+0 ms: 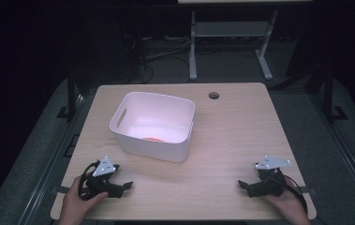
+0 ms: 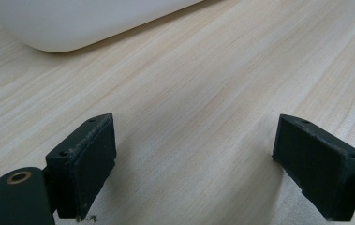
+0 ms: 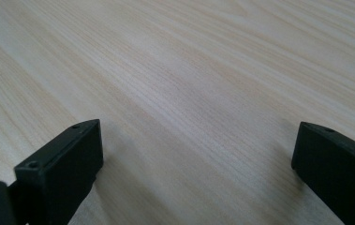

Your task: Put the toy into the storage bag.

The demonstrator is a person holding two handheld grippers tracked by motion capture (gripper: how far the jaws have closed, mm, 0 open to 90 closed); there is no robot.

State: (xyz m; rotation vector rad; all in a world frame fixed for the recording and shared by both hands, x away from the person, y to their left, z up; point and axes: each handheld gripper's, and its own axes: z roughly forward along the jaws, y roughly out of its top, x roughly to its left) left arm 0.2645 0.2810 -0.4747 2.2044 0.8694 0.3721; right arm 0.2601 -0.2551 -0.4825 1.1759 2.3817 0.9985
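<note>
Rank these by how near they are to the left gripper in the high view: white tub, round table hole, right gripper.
From the left gripper:
1. White tub, just beyond it, left of centre.
2. Right gripper, across the near edge.
3. Table hole, far side, right of centre.

Pale wood table point(image 1: 231, 136) with a round hole point(image 1: 213, 95), white desk frame point(image 1: 231, 42) behind

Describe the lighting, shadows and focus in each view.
High view: table lit, surroundings dark, white bin bright. Left gripper view: soft shadows beside the jaws of the left hand-held gripper, bin edge slightly blurred. Right gripper view: right hand-held gripper near jaws soft, wood grain clear.
</note>
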